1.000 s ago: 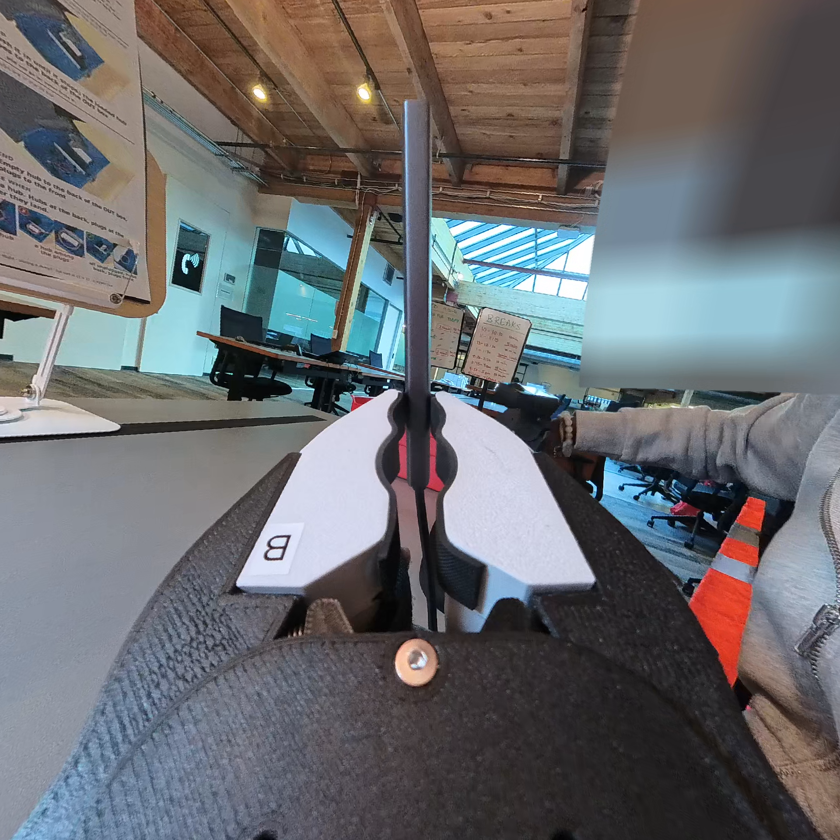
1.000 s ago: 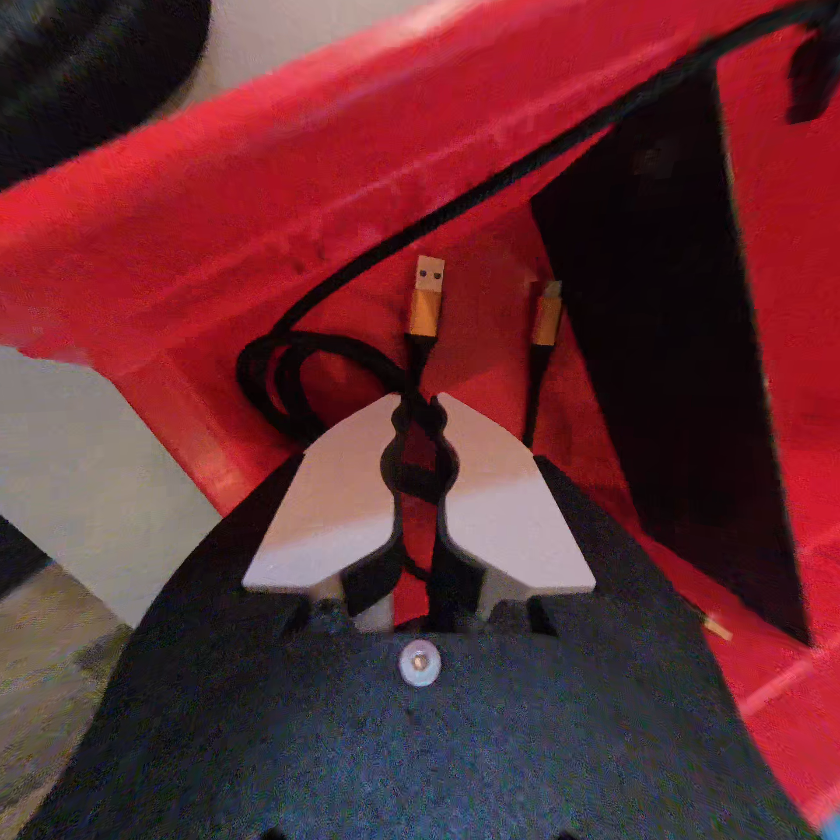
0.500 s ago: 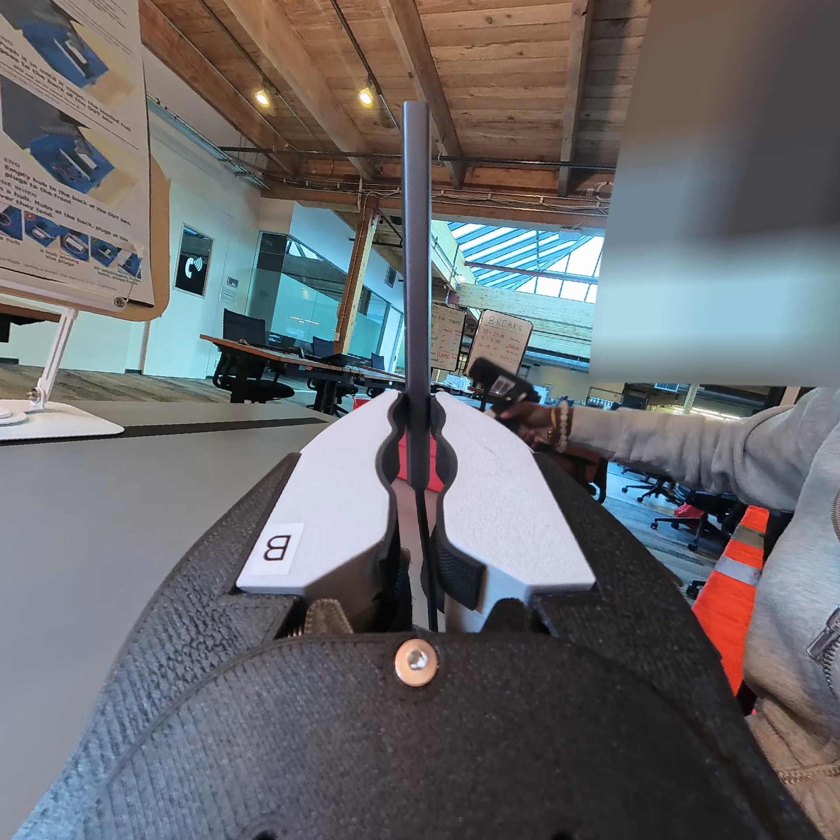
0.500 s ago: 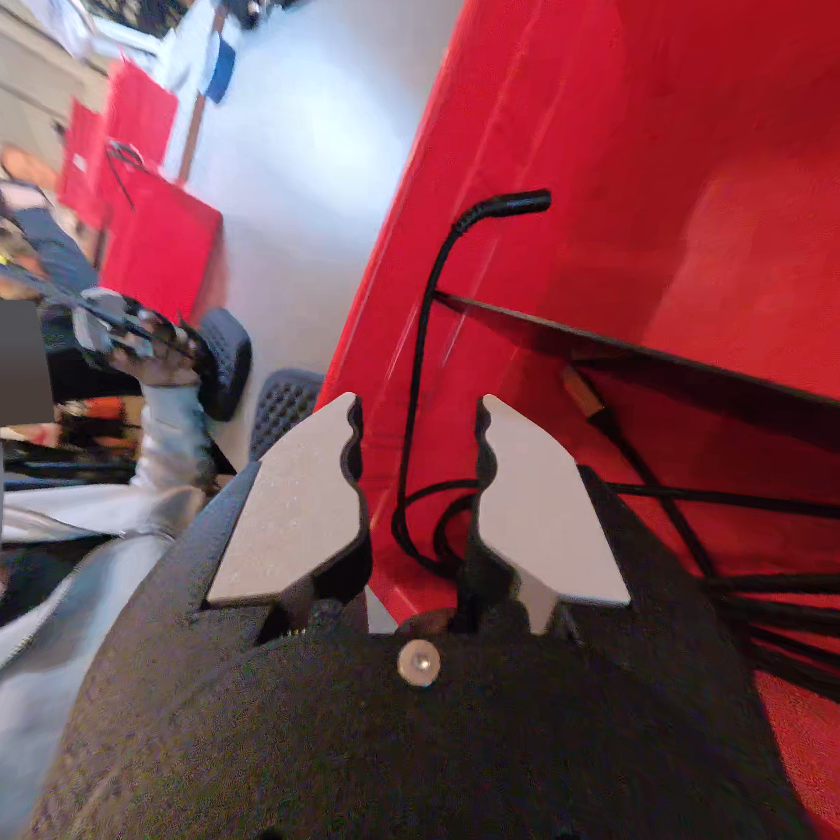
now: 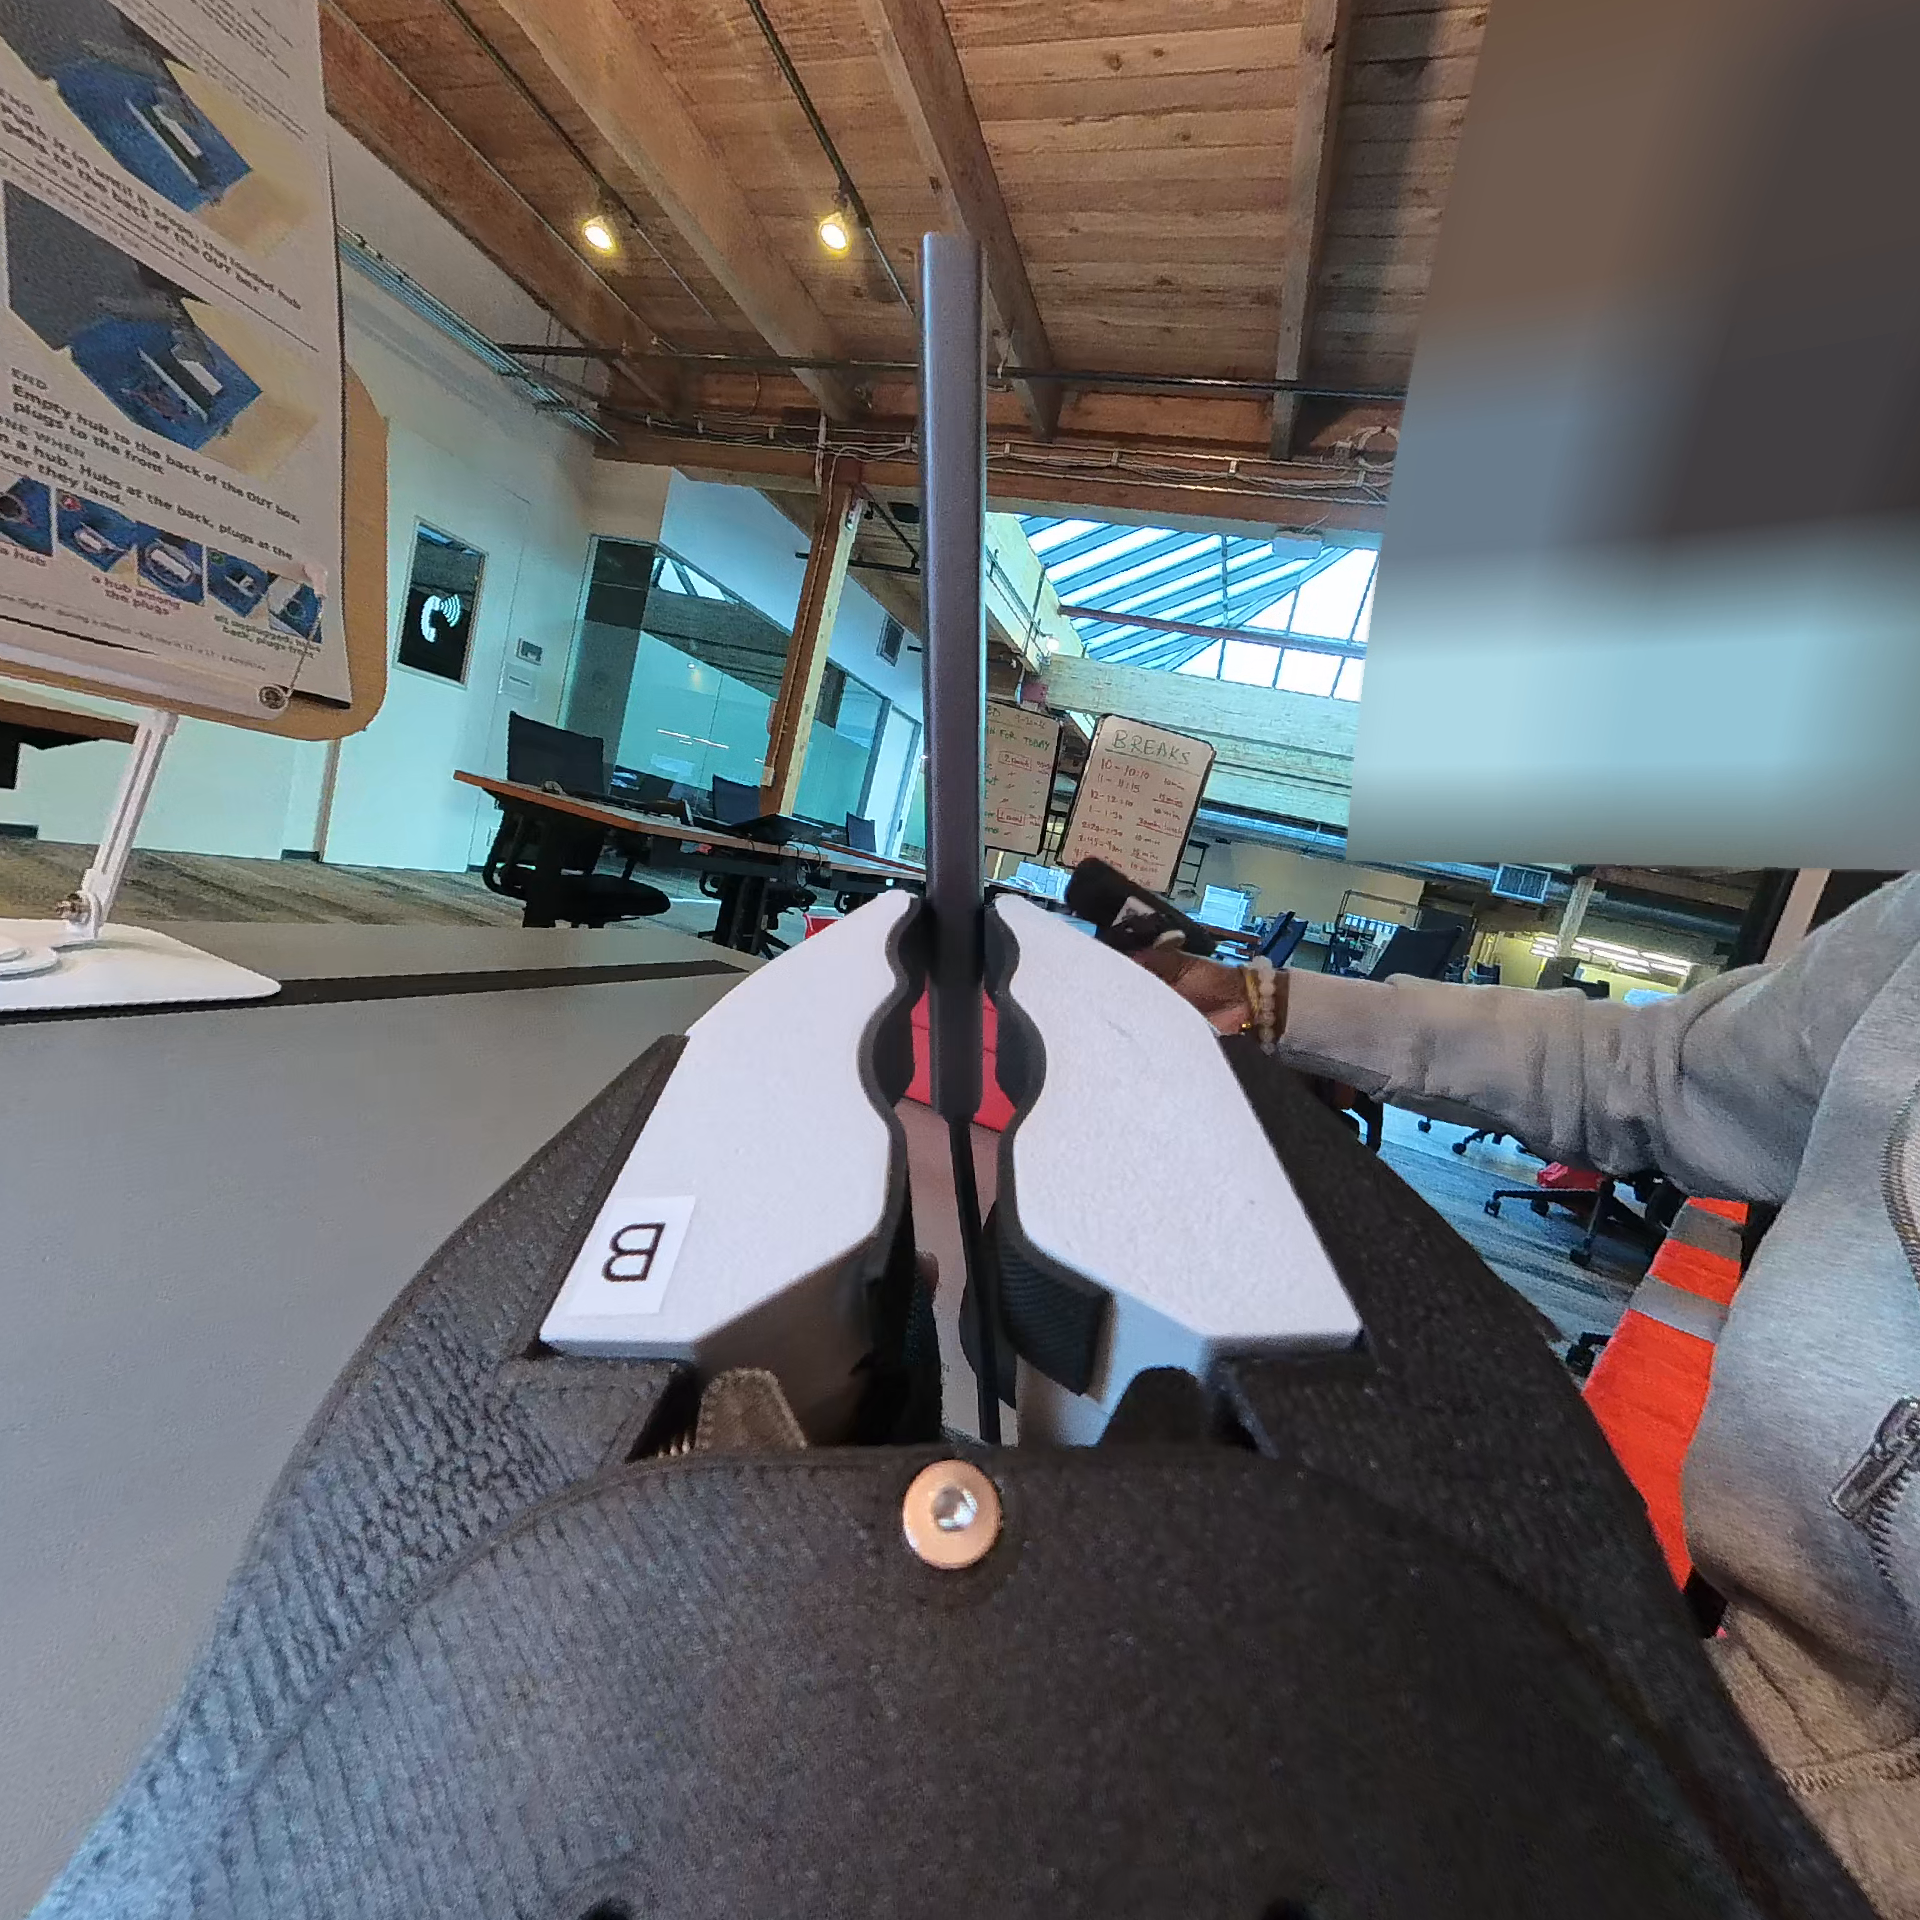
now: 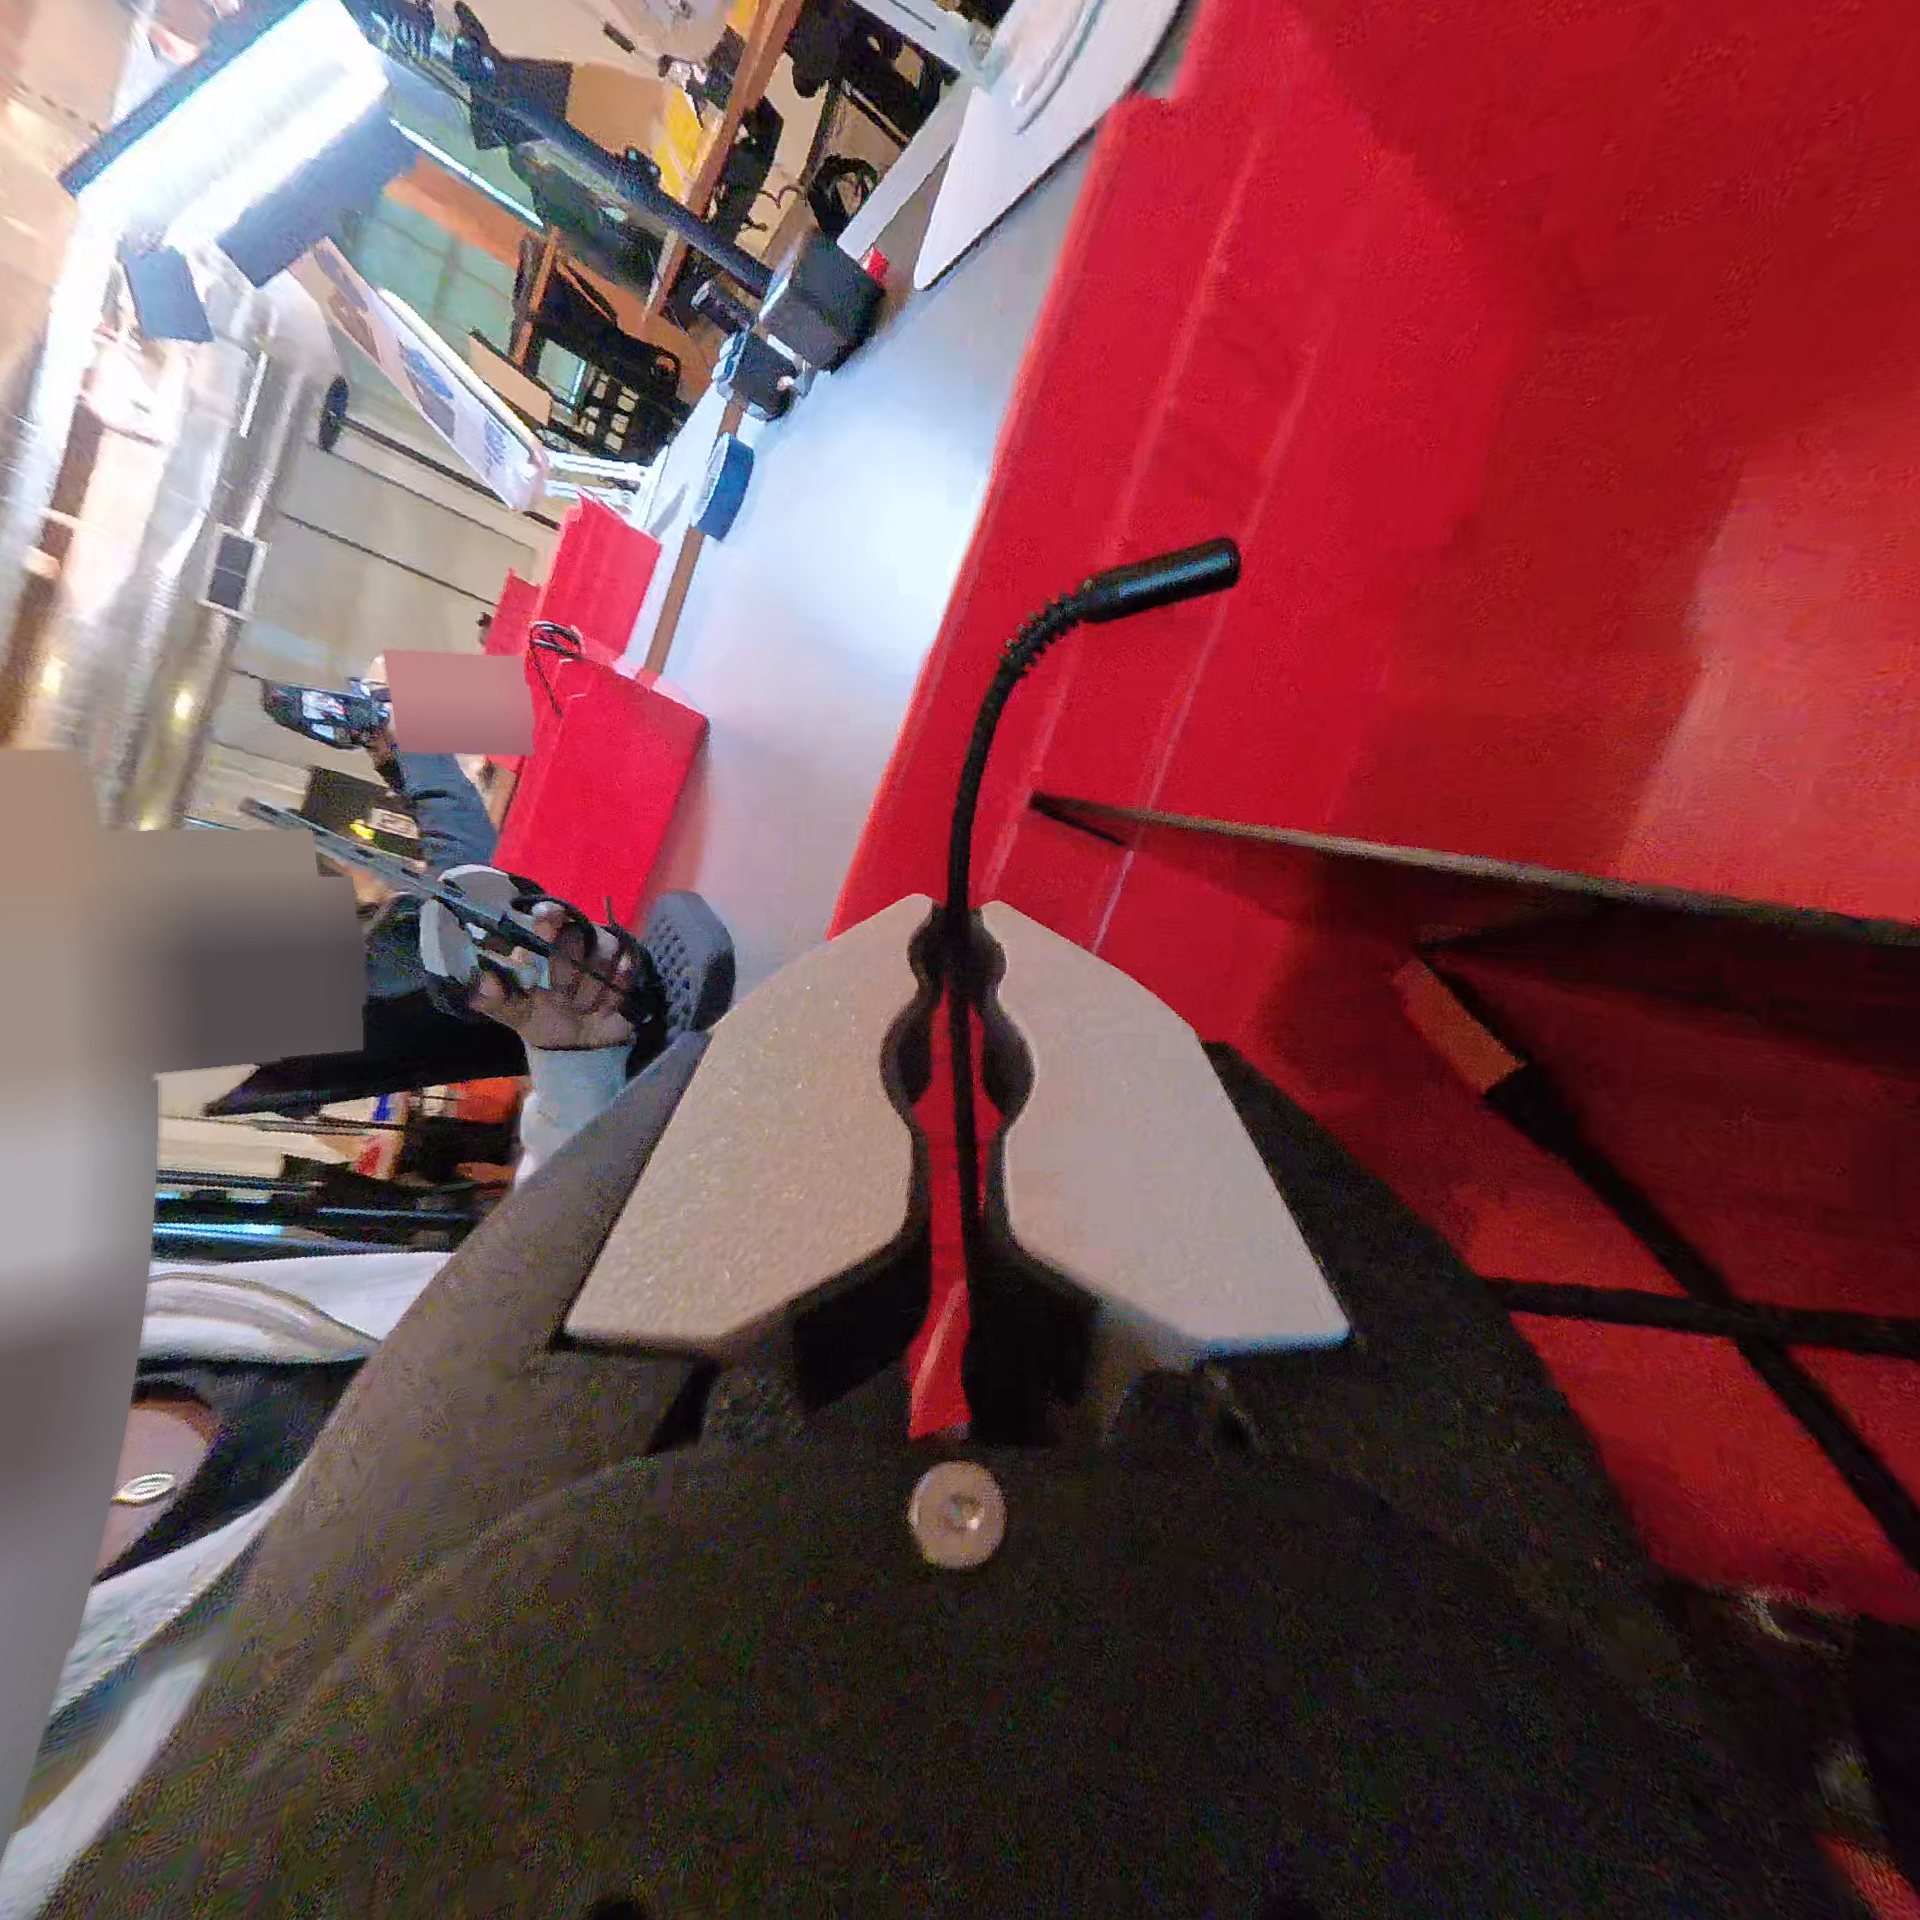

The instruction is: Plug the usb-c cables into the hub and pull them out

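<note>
Pinching a black cable [image 6: 961, 831] just below its plug [image 6: 1164, 577], the right gripper [image 6: 956, 920] sits beside the red bin [image 6: 1455, 416]; plug tip points right, probably usb-c. Left gripper [image 5: 951, 914] clamps the dark slim hub [image 5: 951, 520] upright, edge-on.

Timber-beam ceiling [image 5: 1091, 156] upper frame; two spotlights [image 5: 833, 231]; skylight [image 5: 1195, 603] centre-right; desks [image 5: 644, 821], possibly office chairs, mid-left.
</note>
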The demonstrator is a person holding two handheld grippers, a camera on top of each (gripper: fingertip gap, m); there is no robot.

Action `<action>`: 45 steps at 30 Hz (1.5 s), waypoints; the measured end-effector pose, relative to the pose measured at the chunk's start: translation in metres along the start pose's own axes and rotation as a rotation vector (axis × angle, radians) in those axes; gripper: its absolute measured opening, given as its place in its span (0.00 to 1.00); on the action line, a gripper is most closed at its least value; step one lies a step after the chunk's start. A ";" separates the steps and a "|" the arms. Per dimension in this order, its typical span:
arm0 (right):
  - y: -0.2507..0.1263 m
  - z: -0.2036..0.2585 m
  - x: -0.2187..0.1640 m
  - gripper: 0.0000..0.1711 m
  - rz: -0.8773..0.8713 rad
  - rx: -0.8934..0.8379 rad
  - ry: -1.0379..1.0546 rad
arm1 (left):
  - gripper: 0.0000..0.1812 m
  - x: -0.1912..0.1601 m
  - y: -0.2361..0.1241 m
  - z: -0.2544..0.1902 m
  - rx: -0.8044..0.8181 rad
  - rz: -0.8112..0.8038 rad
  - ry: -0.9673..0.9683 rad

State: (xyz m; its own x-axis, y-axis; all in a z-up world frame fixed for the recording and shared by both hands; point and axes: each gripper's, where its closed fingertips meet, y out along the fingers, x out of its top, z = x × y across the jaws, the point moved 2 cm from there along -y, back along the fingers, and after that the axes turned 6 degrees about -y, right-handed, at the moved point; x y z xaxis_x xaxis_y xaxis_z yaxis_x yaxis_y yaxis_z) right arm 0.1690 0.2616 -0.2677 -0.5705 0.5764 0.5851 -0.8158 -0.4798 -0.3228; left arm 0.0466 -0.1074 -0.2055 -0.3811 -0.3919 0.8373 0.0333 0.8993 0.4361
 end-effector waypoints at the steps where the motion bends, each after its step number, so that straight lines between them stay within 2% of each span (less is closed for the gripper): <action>1: -0.005 0.004 0.002 0.02 -0.017 -0.023 -0.037 | 0.06 0.000 0.000 0.000 -0.001 -0.001 0.001; 4: -0.028 0.010 0.004 0.02 -0.068 -0.155 -0.141 | 0.06 0.000 0.000 -0.001 -0.003 -0.001 0.004; 7: -0.060 -0.003 -0.003 0.03 -0.074 -0.422 -0.247 | 0.06 0.000 0.000 -0.002 -0.007 0.000 0.009; 10: -0.088 -0.025 -0.026 0.04 0.050 -0.681 -0.318 | 0.06 0.000 0.000 -0.002 -0.009 0.001 0.014; 12: -0.096 -0.035 -0.043 0.04 0.149 -0.771 -0.336 | 0.06 0.000 0.000 -0.002 -0.010 0.003 0.013; 16: -0.095 -0.048 -0.047 0.04 0.275 -0.874 -0.417 | 0.06 0.000 0.000 -0.002 -0.011 0.003 0.012; 20: -0.068 -0.066 -0.050 0.05 0.476 -0.889 -0.501 | 0.06 0.000 0.000 -0.002 -0.007 0.001 0.013; 24: -0.049 -0.072 -0.042 0.05 0.518 -0.924 -0.595 | 0.06 0.000 0.000 -0.001 -0.003 -0.001 0.012; 28: -0.058 -0.045 -0.015 0.05 0.309 -0.996 -0.703 | 0.06 0.000 0.000 -0.001 -0.007 0.002 0.002; 30: -0.071 -0.020 0.002 0.17 0.138 -1.056 -0.775 | 0.06 0.000 0.000 0.000 -0.008 0.004 -0.004; 34: -0.090 0.051 0.028 0.33 -0.263 -1.095 -0.929 | 0.06 0.000 0.000 0.000 -0.008 0.004 -0.009; 36: -0.084 0.096 0.031 0.35 -0.468 -0.980 -0.975 | 0.06 0.000 0.000 -0.001 -0.010 0.001 0.001; 37: -0.072 0.122 0.028 0.34 -0.565 -0.851 -0.985 | 0.06 0.000 0.000 -0.002 -0.011 0.001 0.005; 40: -0.011 0.206 -0.003 0.21 -0.732 -0.228 -0.936 | 0.06 -0.001 0.001 -0.004 -0.020 0.006 0.015; 42: 0.037 0.251 -0.033 0.18 -0.748 0.190 -0.853 | 0.06 -0.002 0.001 -0.008 -0.045 0.012 0.031; 43: 0.062 0.265 -0.049 0.18 -0.720 0.340 -0.817 | 0.06 -0.003 0.001 -0.013 -0.069 0.015 0.048; 45: 0.113 0.278 -0.077 0.21 -0.629 0.511 -0.745 | 0.06 -0.005 0.000 -0.021 -0.112 0.026 0.093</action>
State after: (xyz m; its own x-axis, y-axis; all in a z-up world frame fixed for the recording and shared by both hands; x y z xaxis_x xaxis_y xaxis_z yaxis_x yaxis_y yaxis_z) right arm 0.1471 -0.0208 -0.1426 0.2735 0.3529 0.8948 -0.7073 -0.5566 0.4357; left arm 0.0683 -0.1093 -0.2025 -0.2921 -0.3895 0.8735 0.1466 0.8843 0.4434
